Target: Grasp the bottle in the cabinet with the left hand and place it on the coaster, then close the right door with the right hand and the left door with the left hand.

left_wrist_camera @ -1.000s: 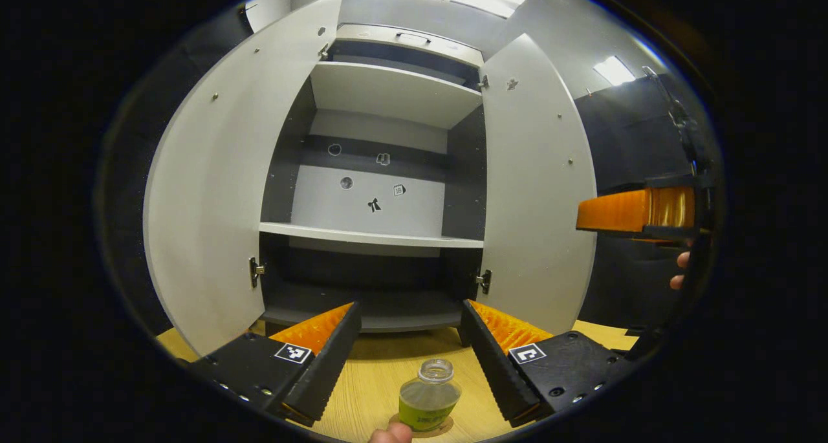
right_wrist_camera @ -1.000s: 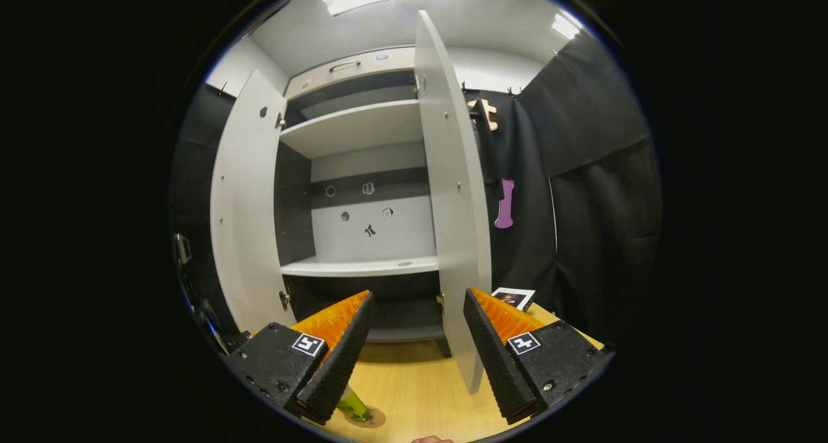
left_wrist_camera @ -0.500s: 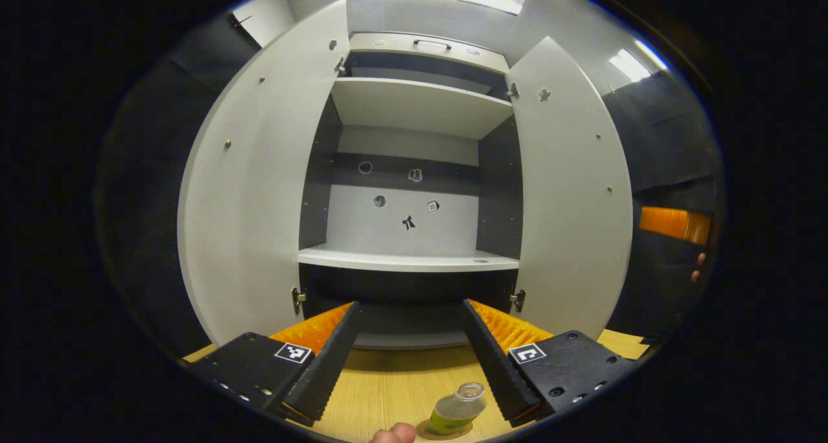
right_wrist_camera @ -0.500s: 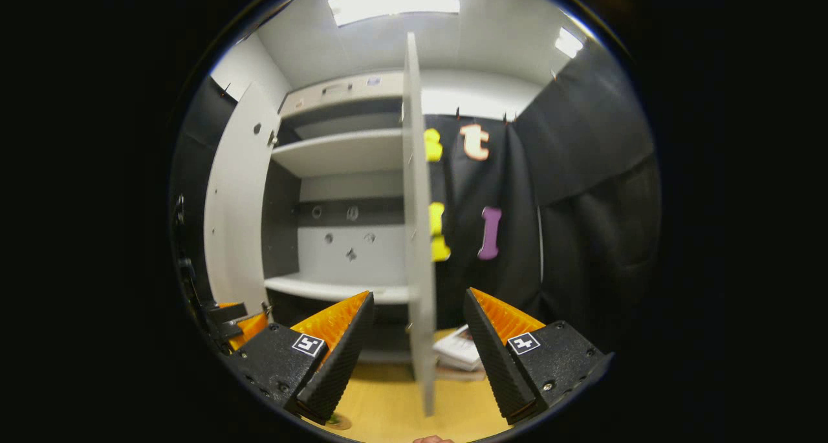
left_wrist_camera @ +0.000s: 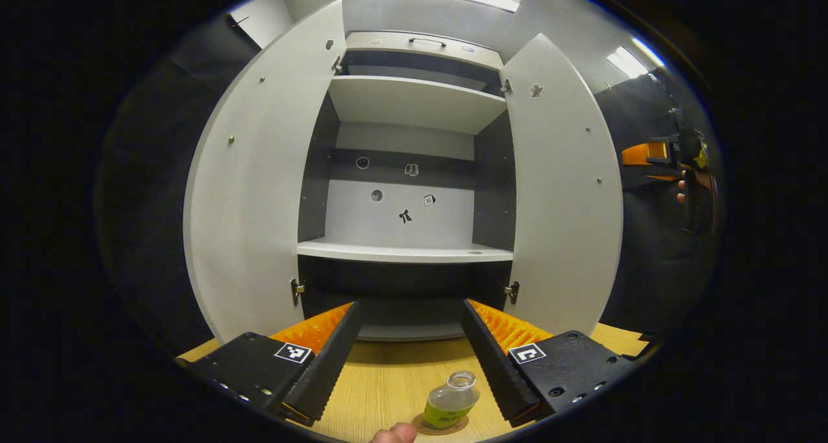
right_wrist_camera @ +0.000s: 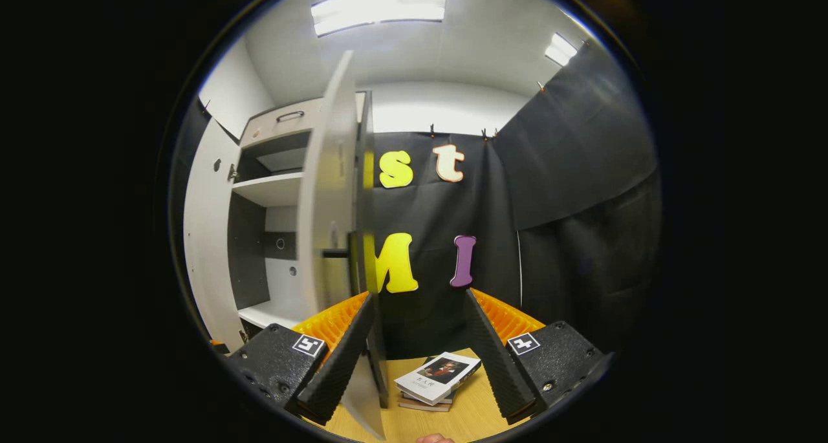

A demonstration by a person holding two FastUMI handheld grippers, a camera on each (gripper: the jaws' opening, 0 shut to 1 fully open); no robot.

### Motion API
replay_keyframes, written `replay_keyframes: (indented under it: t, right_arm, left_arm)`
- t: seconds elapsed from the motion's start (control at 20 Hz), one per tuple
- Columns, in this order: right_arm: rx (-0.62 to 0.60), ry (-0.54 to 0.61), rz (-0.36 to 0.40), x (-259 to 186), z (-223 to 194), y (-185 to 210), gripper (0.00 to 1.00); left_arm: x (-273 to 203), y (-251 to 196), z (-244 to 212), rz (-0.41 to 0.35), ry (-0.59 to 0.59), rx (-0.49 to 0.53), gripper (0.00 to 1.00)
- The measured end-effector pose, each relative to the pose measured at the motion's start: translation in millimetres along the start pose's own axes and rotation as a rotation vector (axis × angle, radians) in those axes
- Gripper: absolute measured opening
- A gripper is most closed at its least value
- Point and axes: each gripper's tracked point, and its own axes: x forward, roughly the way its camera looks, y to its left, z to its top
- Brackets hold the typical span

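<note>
1. Left gripper view: the left gripper (left_wrist_camera: 409, 352) sits at the bottom of the frame w/ its tongs spread wide and nothing between the pads, just bare wooden table (left_wrist_camera: 381, 385).
2. The bottle (left_wrist_camera: 449, 401) is at bottom center, a bit right of middle, standing on the round brown coaster (left_wrist_camera: 441, 425). Clear body, green label, open mouth w/ no cap. Label text is too small to read. It sits just inside the right-hand finger, apart from it.
3. A fingertip (left_wrist_camera: 391, 435) pokes in at the very bottom edge, just left of the coaster.
4. The cabinet (left_wrist_camera: 407, 191) fills mid-frame w/ both doors swung open: left door (left_wrist_camera: 259, 184) on the left, right door (left_wrist_camera: 561, 191) on the right. Small stickers on the back panel, one looks like a bow; can't make out any writing.
5. The right gripper (left_wrist_camera: 653, 153) shows at the far right edge, upper half, beyond the right door, w/ a hand behind it.
6. Right gripper view: the right gripper (right_wrist_camera: 417, 346) is at the bottom, tongs spread apart, gripping nothing. The right door (right_wrist_camera: 333, 236) is seen nearly edge-on, left of center, w/ its lower edge running down beside the left-hand finger; contact can't be told.
7. A small stack of books (right_wrist_camera: 436, 381) lies on the table at bottom center, between the fingers. Cover print is too tiny to read.
</note>
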Motion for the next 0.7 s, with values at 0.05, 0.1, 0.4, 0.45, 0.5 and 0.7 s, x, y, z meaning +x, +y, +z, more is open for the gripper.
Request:
replay_keyframes:
  t: [0.05, 0.1, 0.4, 0.45, 0.5, 0.7]
  right_arm:
    - [0.003, 0.008, -0.007, 7, -2, -5, 0.84]
    - [0.005, 0.009, -0.002, 12, -5, -4, 0.85]
    - [-0.014, 0.001, -0.001, 23, -16, 7, 0.85]
    - [-0.024, -0.030, -0.010, 19, -11, 7, 0.82]
    - [-0.042, -0.025, -0.021, 23, -13, 7, 0.82]
    - [-0.047, -0.014, -0.040, 21, -13, 10, 0.81]
  left_arm:
    - [0, 0, 0, 0.001, -0.001, 0.001, 0.95]
    - [0, 0, -1, 0.000, 0.002, -0.002, 0.95]
    - [-2, 5, -4, 0.017, 0.004, -0.029, 0.95]
    - [-3, 7, -5, 0.019, 0.000, -0.025, 0.95]
    - [-4, 9, -5, 0.023, 0.000, -0.019, 0.95]
    - [-7, 17, -12, 0.027, 0.013, -0.012, 0.95]
